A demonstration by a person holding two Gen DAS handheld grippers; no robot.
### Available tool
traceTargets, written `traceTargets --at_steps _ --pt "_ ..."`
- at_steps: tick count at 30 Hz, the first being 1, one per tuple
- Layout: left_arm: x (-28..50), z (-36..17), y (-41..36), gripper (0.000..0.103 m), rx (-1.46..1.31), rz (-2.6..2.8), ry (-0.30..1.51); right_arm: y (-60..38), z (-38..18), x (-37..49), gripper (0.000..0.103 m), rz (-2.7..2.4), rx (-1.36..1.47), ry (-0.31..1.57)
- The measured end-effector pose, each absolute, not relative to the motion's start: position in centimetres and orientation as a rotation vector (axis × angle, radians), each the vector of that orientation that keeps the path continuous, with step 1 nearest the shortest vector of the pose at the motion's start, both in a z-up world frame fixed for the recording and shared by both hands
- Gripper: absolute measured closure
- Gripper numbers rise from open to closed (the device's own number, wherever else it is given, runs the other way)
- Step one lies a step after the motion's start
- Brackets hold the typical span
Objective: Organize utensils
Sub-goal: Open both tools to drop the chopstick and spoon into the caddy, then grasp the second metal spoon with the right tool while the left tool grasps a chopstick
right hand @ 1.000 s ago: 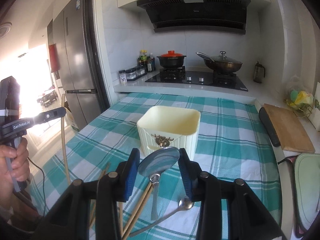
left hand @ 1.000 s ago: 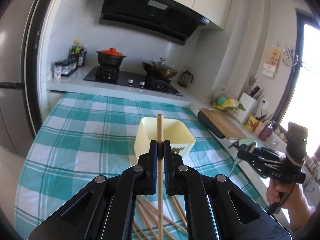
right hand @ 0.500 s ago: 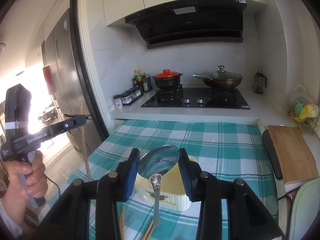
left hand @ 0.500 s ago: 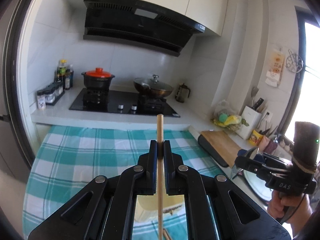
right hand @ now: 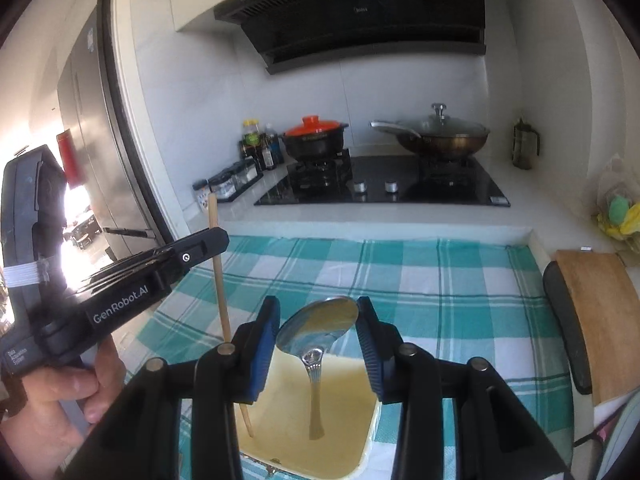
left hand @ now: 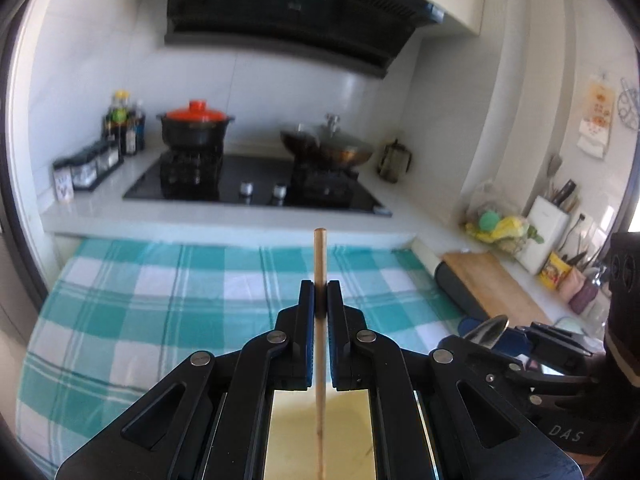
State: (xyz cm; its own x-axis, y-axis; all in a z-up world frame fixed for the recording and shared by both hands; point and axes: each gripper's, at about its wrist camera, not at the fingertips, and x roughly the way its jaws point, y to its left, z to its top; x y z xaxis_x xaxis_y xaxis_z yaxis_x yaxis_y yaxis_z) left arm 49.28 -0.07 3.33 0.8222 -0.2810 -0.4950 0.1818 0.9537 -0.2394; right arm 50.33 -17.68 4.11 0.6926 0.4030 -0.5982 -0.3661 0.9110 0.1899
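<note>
While both hang over cream bin | left jaws clamp chopstick | right jaws clamp spoon

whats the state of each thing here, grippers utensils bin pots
left gripper: shut on chopstick
chopstick: upright, lower end over bin
right gripper: shut on spoon
spoon: bowl up, handle hanging into bin
bin: open
red-lidded pot: lid on
wok: lid on

Teal checked tablecloth, black hob on the worktop's back edge, red-lidded pot left, lidded wok right, wooden cutting board at right edge.
</note>
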Motion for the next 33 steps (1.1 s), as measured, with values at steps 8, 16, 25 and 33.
traceTargets --at_steps 8,16,25,33 --pt "50.5 -0.6 -0.5 0.089 -0.166 -0.218 0.714 -17.5 -0.7 52.9 0.058 0.416 0.052 0.815" --pt "43.3 1.8 4.4 0.028 -0.191 -0.158 0.682 -18.8 2.6 47.7 0.046 0.393 -0.010 0.754" --pt "28.0 -3.0 8.2 0.018 -0.075 -0.084 0.810 -23.1 1.4 33.6 0.043 0.345 -0.055 0.710" --pt "17.5 -11.4 7.5 0.018 -0.156 -0.005 0.920 -24.7 -7.4 20.8 0.043 0.195 -0.064 0.738"
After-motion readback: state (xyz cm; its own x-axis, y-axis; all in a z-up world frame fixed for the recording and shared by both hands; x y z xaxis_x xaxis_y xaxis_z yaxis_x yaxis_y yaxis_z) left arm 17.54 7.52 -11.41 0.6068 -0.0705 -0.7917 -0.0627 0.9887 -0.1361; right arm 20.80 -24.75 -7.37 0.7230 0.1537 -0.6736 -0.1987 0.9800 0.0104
